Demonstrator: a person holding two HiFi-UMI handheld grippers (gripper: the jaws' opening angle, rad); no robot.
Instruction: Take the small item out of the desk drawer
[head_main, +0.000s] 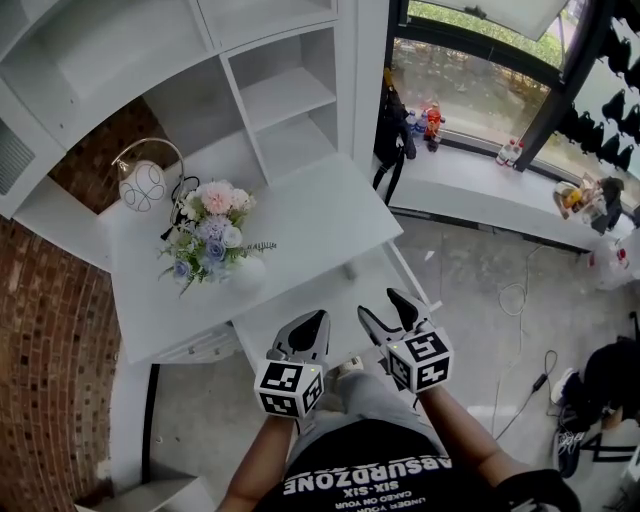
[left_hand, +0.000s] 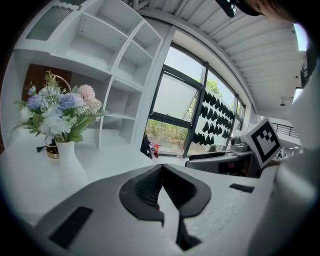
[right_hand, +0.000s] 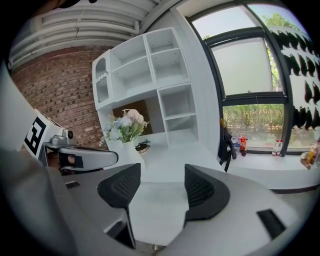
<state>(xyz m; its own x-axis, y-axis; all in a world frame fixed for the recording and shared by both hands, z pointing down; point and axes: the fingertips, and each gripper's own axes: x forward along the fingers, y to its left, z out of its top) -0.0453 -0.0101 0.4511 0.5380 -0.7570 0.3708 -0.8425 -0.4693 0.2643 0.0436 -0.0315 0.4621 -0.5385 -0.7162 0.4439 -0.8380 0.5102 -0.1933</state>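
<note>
The white desk (head_main: 300, 215) has its drawer (head_main: 330, 300) pulled out toward me at the front right. I make out no small item on its pale inside. My right gripper (head_main: 382, 305) hangs over the drawer's right part, jaws spread wide with nothing between them (right_hand: 162, 175); only white surface shows through the gap. My left gripper (head_main: 316, 320) hovers over the drawer's near edge, its tips meeting (left_hand: 161, 169). A tiny red spot sits low between its pads; what it is I cannot tell.
A white vase of pastel flowers (head_main: 213, 235) and a round lamp (head_main: 143, 183) stand on the desk's left part. White shelving (head_main: 285, 95) rises behind. A dark bag (head_main: 393, 135) hangs by the window ledge (head_main: 480, 190). Cables (head_main: 520, 300) lie on the floor.
</note>
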